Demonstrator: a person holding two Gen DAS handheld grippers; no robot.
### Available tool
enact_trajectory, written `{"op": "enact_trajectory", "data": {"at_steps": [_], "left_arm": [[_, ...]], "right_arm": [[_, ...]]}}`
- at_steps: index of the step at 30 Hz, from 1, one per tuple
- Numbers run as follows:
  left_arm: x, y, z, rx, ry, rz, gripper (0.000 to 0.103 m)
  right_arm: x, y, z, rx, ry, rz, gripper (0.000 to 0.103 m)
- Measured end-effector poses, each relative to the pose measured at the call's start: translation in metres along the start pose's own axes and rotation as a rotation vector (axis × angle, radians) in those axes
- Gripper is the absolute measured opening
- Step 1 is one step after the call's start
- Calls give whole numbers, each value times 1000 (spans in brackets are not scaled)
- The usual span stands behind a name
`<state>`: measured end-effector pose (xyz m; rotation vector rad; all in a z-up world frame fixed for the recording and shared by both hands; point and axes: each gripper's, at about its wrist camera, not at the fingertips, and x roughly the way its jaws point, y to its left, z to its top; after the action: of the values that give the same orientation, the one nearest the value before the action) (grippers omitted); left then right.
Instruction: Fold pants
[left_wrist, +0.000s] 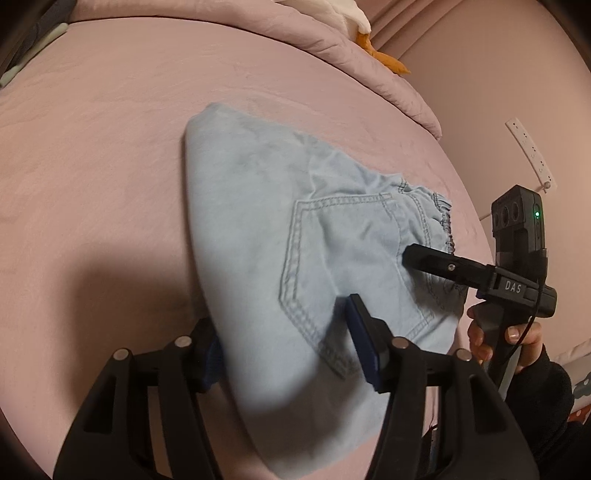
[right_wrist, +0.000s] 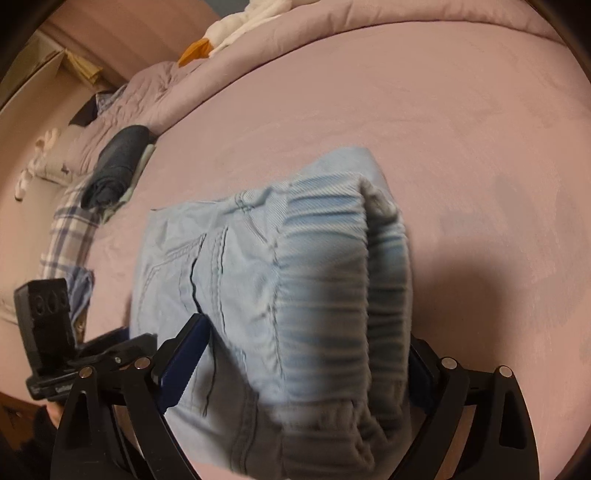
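Note:
Light blue denim pants (left_wrist: 266, 206), folded into a compact bundle, lie on the pink bed sheet (left_wrist: 110, 147). A back pocket faces up. My left gripper (left_wrist: 288, 349) straddles the near fold, jaws apart and fabric lying between them without a clear squeeze. One finger (left_wrist: 443, 266) of the right gripper reaches in from the right over the pocket, near the gathered waistband (left_wrist: 443, 218). In the right wrist view, my right gripper (right_wrist: 303, 365) stands wide around the elastic waistband (right_wrist: 332, 258) of the pants (right_wrist: 207, 258). Its pads sit beside the cloth, not pressing it.
A rolled-back pink quilt (left_wrist: 332, 40) and a white and orange plush toy (left_wrist: 384, 55) lie at the bed's far side. A dark folded garment (right_wrist: 118, 166) and plaid cloth (right_wrist: 70, 229) sit at the bed's left edge. A power strip (left_wrist: 528, 147) hangs on the wall.

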<state>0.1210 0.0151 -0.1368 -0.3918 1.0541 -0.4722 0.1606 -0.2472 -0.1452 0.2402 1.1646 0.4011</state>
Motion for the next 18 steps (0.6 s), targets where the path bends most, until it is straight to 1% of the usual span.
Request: {"op": "enact_trajectory", "data": {"at_steps": [5, 7, 8, 9, 10, 11, 12, 14, 18], "left_arm": [[6, -5, 8, 20, 1, 12, 58], [7, -8, 11, 23, -1, 25, 56], [7, -9, 12, 24, -3, 35, 53], [8, -11, 14, 23, -6, 47, 48], [7, -11, 14, 19, -9, 53, 45], [5, -10, 13, 13, -12, 56, 40], [3, -9, 12, 6, -17, 61, 34], [-2, -10, 10, 5, -26, 69, 29], [-10, -21, 8, 41, -52, 101, 18]], "right_arm": [[1, 2, 0, -13, -40, -6, 95], [-1, 3, -1, -10, -52, -18, 94], [-3, 6, -2, -15, -57, -31, 90], [-5, 8, -2, -19, -62, -40, 81], [-6, 12, -3, -25, -68, -47, 76], [-8, 14, -4, -26, -76, -51, 69], [-11, 14, -5, -25, -86, -52, 64], [-16, 15, -8, -16, -105, -59, 59], [-25, 29, -12, -39, -157, -81, 48]]}}
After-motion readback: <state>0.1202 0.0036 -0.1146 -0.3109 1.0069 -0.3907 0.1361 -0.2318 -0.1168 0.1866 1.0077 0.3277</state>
